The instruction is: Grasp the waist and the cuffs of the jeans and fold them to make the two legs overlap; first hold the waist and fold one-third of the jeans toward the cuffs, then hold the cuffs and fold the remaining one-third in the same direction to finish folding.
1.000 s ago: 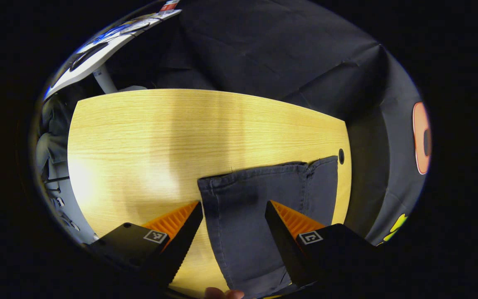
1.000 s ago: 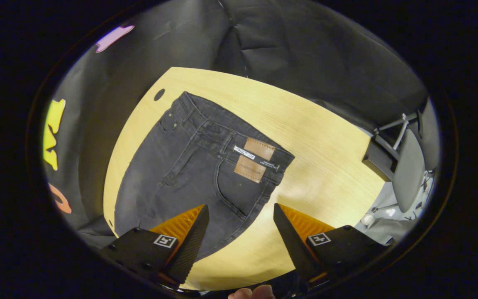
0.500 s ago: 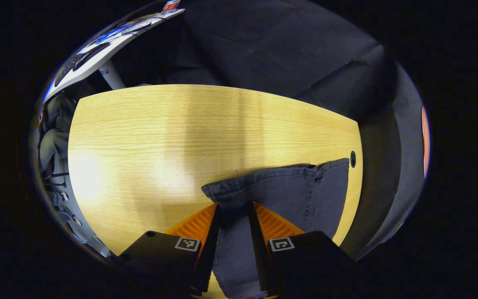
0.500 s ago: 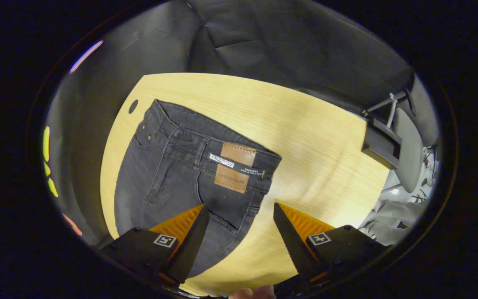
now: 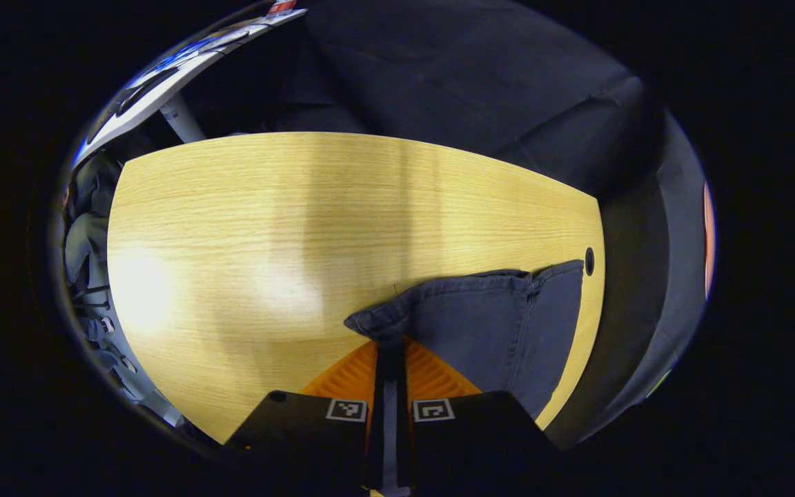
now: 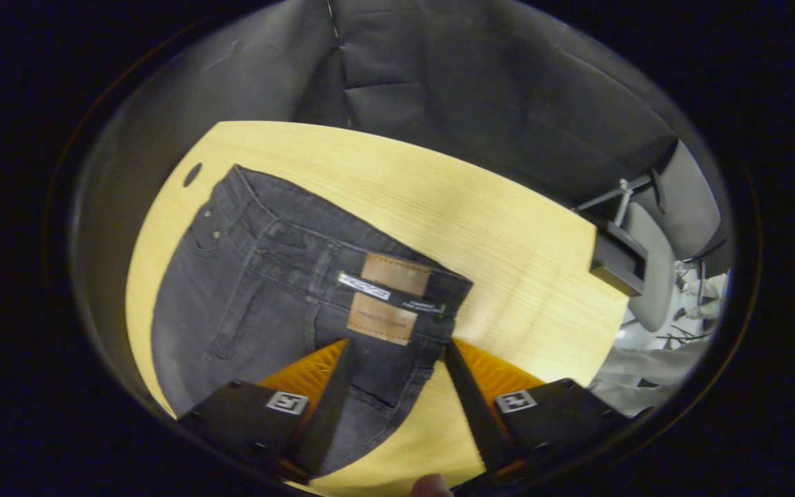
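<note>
On cuff: left claw (clamped).

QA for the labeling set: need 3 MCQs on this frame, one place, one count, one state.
1. Where does the cuff sit?
A. between the left gripper's fingers
B. flat beside the table hole
C. off the table edge

2. How many tan patches are at the waist?
A. one
B. two
C. four

3. What state is the right gripper in?
A. shut on the waist
B. open, straddling the jeans
C. shut on nothing

Answers: 1 A, the left gripper pinches the bunched hem. 2 B, two patches stacked. 3 B, denim shows in the wide gap between its fingers.
</note>
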`<state>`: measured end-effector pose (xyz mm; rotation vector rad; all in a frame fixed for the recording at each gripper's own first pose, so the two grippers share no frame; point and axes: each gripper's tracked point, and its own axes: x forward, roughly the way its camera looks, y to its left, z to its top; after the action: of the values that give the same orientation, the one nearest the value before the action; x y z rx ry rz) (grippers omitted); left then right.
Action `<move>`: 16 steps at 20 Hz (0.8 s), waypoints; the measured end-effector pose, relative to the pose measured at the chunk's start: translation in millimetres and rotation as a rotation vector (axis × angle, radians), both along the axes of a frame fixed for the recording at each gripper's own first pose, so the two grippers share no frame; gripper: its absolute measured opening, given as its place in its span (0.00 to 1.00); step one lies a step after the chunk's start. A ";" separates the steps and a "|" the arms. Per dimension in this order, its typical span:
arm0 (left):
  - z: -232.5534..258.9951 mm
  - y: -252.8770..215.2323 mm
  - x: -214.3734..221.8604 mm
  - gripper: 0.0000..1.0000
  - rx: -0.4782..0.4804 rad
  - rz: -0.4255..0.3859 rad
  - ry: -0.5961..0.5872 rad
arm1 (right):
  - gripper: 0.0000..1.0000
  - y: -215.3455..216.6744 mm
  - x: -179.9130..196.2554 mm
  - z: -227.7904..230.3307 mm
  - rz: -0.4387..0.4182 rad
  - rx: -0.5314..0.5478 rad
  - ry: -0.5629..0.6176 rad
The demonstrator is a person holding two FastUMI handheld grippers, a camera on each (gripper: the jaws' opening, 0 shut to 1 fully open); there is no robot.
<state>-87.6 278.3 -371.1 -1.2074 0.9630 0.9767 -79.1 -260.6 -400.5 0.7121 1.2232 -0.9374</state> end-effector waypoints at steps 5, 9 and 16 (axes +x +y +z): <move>0.3 -1.0 2.1 0.06 -0.031 -0.002 -0.037 | 0.17 2.2 3.1 1.7 -0.066 0.084 -0.043; 7.8 -4.8 4.0 0.04 -0.069 -0.006 -0.081 | 0.10 1.9 3.3 6.7 -0.116 0.159 -0.110; 39.2 -17.0 10.5 0.04 -0.155 0.046 -0.178 | 0.02 3.9 9.2 31.6 -0.119 0.219 -0.223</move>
<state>-77.1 261.2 -331.9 -1.4266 0.8849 0.8268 -69.9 -256.7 -368.9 1.0455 1.1036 -0.8030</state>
